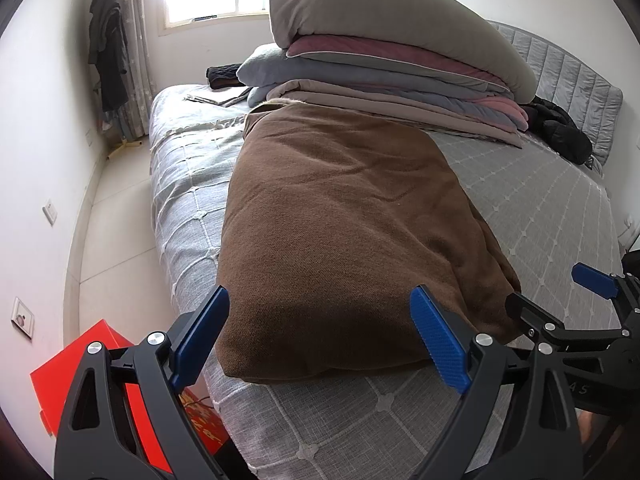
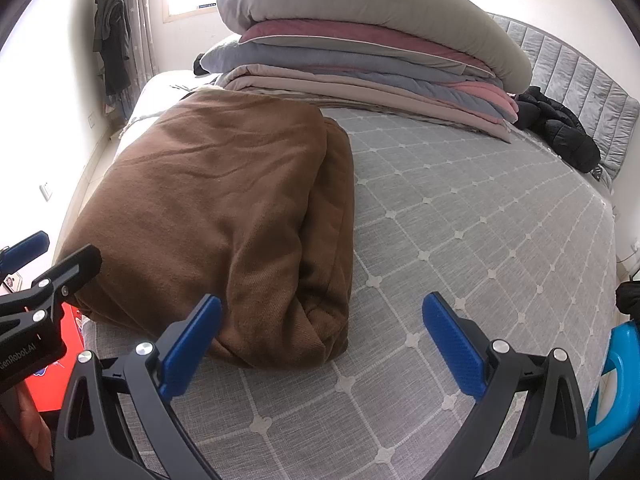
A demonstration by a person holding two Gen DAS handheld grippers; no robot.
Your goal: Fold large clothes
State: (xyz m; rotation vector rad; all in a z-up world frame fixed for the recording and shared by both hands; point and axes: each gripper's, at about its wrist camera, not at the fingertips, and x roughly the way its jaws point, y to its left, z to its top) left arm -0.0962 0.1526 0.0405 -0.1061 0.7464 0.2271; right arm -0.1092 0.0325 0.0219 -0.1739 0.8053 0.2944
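Note:
A brown garment [image 1: 340,232] lies folded into a long thick rectangle on the grey bed, running from the near edge toward the stacked bedding. In the right wrist view the same brown garment [image 2: 224,216] sits left of centre, its layered folded edge facing right. My left gripper [image 1: 320,332] hovers open just over the garment's near end, nothing between its blue pads. My right gripper [image 2: 322,340] is open above the bedspread, its left pad by the garment's near right corner. Each gripper shows at the edge of the other's view: right gripper [image 1: 556,300], left gripper [image 2: 56,256].
The bed's grey checked bedspread [image 2: 460,240] stretches right of the garment. Folded quilts [image 1: 380,60] are piled at the far end, beside a black jacket [image 1: 560,128] and padded headboard [image 1: 572,76]. A red box [image 1: 84,368] stands on the floor left; a blue plastic thing [image 2: 616,384] right.

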